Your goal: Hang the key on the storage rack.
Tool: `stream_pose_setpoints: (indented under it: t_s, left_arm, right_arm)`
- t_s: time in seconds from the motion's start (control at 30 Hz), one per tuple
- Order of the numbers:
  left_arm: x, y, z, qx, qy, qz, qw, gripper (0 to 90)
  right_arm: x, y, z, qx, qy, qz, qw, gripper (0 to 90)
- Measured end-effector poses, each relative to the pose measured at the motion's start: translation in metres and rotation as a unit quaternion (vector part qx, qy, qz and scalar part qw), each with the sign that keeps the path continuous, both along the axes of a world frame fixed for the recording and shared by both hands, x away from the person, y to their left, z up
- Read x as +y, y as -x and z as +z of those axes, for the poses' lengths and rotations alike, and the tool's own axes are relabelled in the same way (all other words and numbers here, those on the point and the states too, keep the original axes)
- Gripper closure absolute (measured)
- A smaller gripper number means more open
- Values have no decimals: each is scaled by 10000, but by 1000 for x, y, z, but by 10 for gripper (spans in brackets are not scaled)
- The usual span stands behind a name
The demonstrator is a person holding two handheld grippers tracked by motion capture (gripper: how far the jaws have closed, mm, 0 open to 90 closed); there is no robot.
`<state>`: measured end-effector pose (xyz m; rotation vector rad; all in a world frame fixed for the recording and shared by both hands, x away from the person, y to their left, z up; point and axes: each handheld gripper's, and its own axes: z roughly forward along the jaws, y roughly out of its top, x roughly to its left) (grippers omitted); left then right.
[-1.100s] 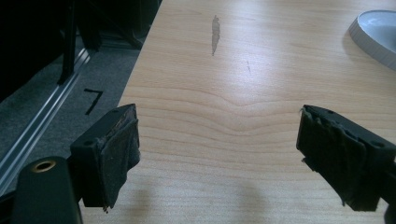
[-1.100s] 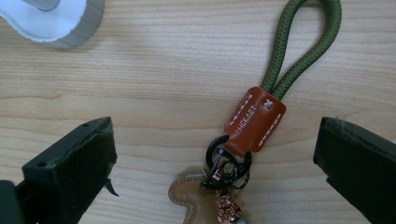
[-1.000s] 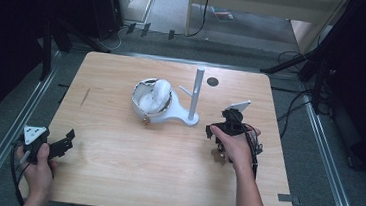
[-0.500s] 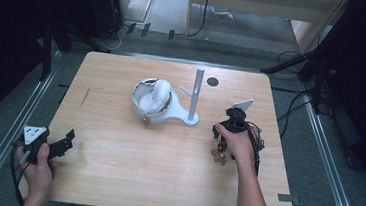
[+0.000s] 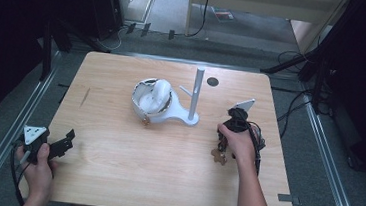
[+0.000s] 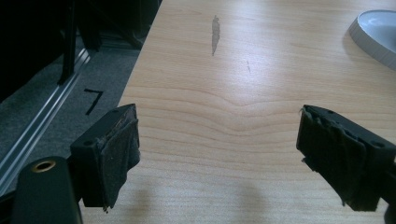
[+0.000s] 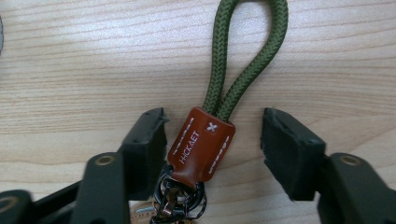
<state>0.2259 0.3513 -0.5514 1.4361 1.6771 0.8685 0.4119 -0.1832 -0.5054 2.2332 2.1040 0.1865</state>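
A keychain (image 7: 201,144) with an olive cord loop, a brown leather tab and a black ring lies flat on the wooden table (image 5: 115,167). My right gripper (image 7: 212,140) stands over it, one jaw on each side of the tab. Its jaws have just been closing; the left pad is almost at the tab and the right pad is still clear of it. In the high view the keychain (image 5: 218,156) shows under my right gripper (image 5: 223,145). My left gripper (image 5: 64,145) rests at the table's near left edge, wide open (image 6: 219,154) with nothing between its pads.
A white stand (image 5: 197,91) with an upright post and a side peg rises mid-table, with a white rounded object (image 5: 153,100) on its base. A small dark disc (image 5: 213,81) sits behind it. Bare wood lies between my two hands.
My right hand has shifted slightly right and toward the near edge, settling over the keychain. The left hand and its gripper have stayed put.
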Motion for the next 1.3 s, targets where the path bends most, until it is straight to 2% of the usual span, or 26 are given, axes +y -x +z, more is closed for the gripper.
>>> stream_pose_setpoints:
  t_s: [0.07, 0.13, 0.27, 0.37, 0.67, 0.9, 1.2, 1.3]
  left_arm:
    - [0, 0, 0, 6, -1, 1, 10000, 139]
    - [0, 0, 0, 6, -1, 2, 10000, 138]
    - [0, 0, 0, 3, -13, -2, 10000, 138]
    - [0, 0, 0, -2, -13, -2, 10000, 139]
    - [-1, 0, 0, 1, -43, 1, 10000, 139]
    - [0, 0, 0, -4, -25, 5, 10000, 139]
    - [0, 0, 0, 6, -28, 1, 10000, 139]
    - [0, 0, 0, 3, -24, 3, 10000, 139]
  right_arm:
    - [1, 0, 0, 19, 78, 2, 10000, 470]
    - [6, -1, 0, 54, 274, 101, 9996, 501]
    - [8, -2, 0, 135, 261, 101, 9995, 547]
    - [10, -2, 1, 184, 268, 172, 9993, 620]
    - [9, 0, 2, 111, 271, 283, 9992, 691]
    - [8, 7, 1, -133, 252, 379, 9989, 717]
    - [0, 14, 1, -417, -33, 381, 9984, 721]
    - [-3, 19, 0, -615, -107, 423, 9972, 721]
